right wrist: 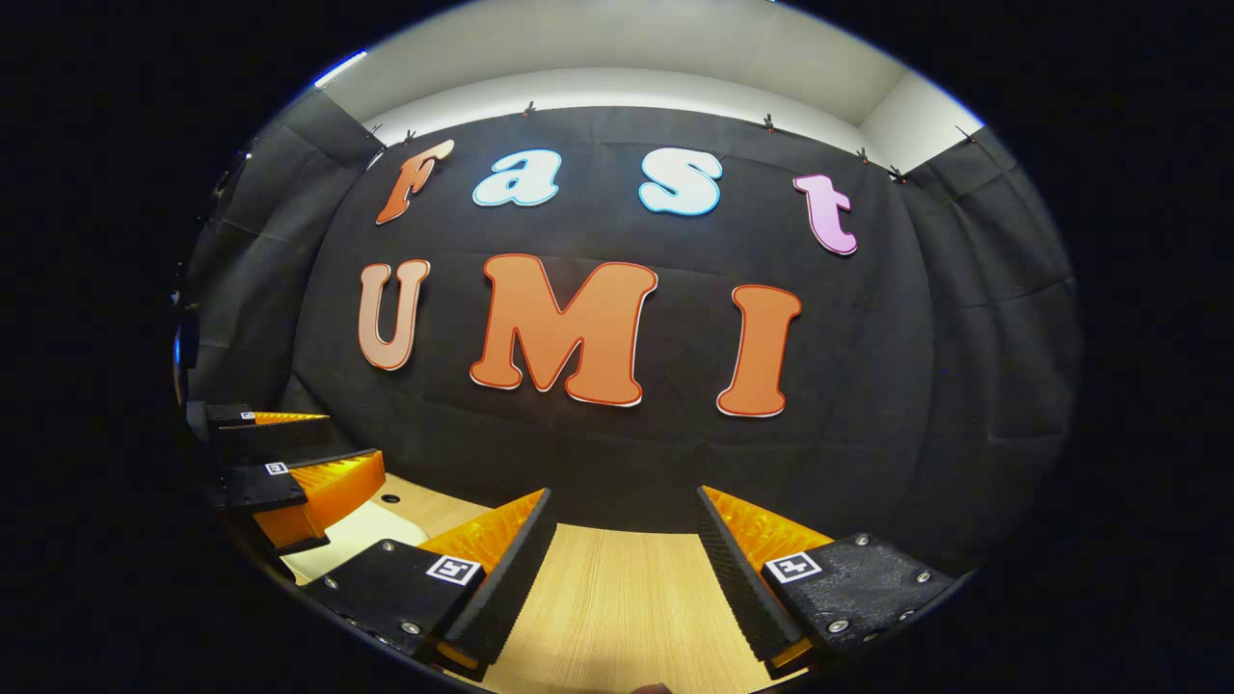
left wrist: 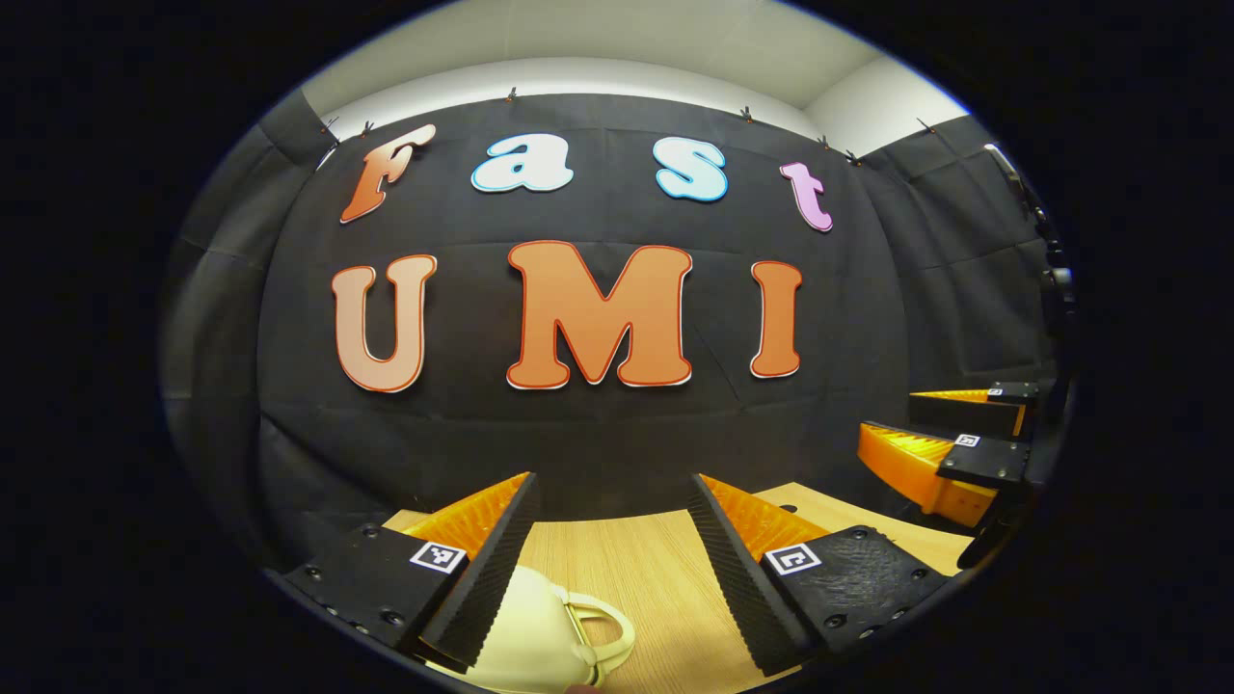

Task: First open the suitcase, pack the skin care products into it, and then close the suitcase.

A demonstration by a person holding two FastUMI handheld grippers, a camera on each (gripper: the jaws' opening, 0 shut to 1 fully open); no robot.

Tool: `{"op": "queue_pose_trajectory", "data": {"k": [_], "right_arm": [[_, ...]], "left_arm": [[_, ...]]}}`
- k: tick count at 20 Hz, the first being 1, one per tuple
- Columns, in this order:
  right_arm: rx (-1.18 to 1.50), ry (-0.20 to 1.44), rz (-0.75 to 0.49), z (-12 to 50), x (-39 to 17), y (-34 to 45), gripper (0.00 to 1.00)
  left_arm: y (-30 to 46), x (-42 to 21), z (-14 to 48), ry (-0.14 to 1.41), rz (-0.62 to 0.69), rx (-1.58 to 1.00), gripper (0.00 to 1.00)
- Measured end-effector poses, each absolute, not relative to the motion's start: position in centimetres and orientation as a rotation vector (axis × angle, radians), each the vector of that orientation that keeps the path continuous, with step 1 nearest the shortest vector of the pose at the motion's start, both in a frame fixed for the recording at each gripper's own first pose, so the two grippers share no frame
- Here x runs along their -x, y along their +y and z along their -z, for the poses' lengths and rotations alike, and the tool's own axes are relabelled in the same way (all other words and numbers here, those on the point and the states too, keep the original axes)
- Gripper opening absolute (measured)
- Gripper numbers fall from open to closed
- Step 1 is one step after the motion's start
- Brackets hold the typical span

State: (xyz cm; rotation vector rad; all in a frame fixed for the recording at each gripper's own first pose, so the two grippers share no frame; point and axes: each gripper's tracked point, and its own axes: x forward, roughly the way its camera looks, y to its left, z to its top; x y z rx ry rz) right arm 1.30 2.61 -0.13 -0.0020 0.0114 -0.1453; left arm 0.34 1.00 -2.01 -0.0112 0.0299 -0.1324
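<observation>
A cream suitcase (left wrist: pixel 525 631) with a looped handle (left wrist: pixel 605 627) lies on the wooden table (left wrist: pixel 636 569), low in the left gripper view and partly under my left finger. My left gripper (left wrist: pixel 612 479) hangs open above it, nothing between the fingers. In the right gripper view, part of the cream suitcase (right wrist: pixel 362 535) shows at lower left, beneath the left gripper (right wrist: pixel 355 437). My right gripper (right wrist: pixel 623 492) is open over bare table (right wrist: pixel 617 598), holding nothing. The right gripper (left wrist: pixel 887 413) also appears at the right of the left gripper view, open.
The black cloth wall rises right behind the table's far edge (left wrist: pixel 617 519). A small dark hole (right wrist: pixel 390 500) sits in the tabletop near the suitcase. The two grippers are side by side, both pointing at the wall.
</observation>
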Motion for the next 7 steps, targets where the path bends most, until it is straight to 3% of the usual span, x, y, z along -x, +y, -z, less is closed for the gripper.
{"op": "queue_pose_trajectory", "data": {"k": [7], "right_arm": [[0.007, -0.001, 0.132, 0.2, 1.0, -0.4, 0.92]], "left_arm": [[-1.7, -0.4, 2.5, 0.047, 0.128, -0.017, 0.95]]}}
